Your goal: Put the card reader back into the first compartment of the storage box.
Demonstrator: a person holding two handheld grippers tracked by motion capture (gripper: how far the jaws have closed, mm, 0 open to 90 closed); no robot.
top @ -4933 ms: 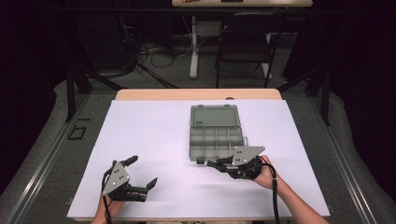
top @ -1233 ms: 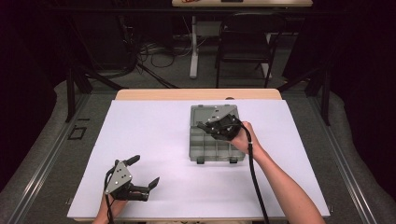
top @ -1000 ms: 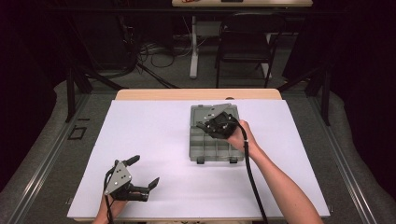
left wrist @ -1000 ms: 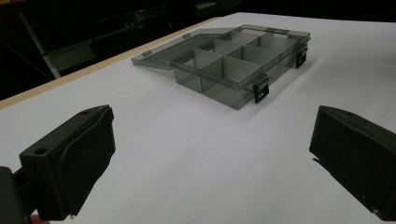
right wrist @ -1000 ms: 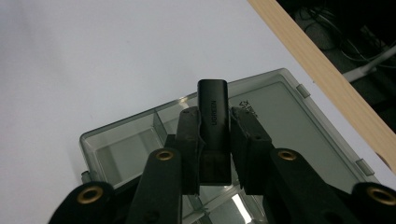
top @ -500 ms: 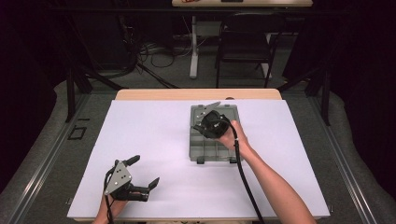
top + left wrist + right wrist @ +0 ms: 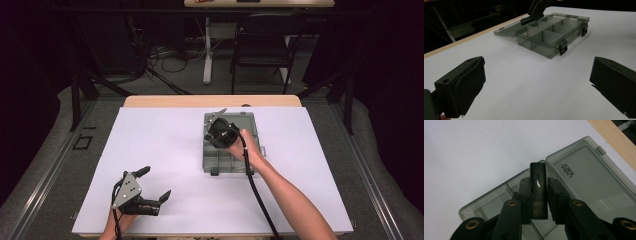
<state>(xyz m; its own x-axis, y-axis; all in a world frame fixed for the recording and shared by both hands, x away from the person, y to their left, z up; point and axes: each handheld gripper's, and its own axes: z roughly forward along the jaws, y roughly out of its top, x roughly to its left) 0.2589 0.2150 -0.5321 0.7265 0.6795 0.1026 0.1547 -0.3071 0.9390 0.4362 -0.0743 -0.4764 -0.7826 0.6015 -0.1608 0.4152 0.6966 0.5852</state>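
A smoky clear compartment box (image 7: pixel 220 163) lies open at the table's middle right, its lid (image 7: pixel 246 120) flat behind it. In the left gripper view the box (image 7: pixel 549 32) shows empty cells and black latches. My right gripper (image 7: pixel 216 134) hovers over the box's far left part, shut on a small black USB stick (image 7: pixel 537 173) with silver lettering. The right gripper view looks down past the gripper (image 7: pixel 539 180) onto the cells (image 7: pixel 486 205) and the lid (image 7: pixel 586 170). My left gripper (image 7: pixel 155 183) rests open at the near left, with bare white table between its jaws (image 7: pixel 536 82).
A white sheet (image 7: pixel 165 145) covers the table, with a wooden edge (image 7: pixel 210 101) at the far side. A black chair (image 7: pixel 262 45), a desk leg (image 7: pixel 206 50) and floor cables (image 7: pixel 160 55) lie beyond the table.
My right gripper has moved from the box's near right corner up and across to over its far left part. The left gripper has stayed put.
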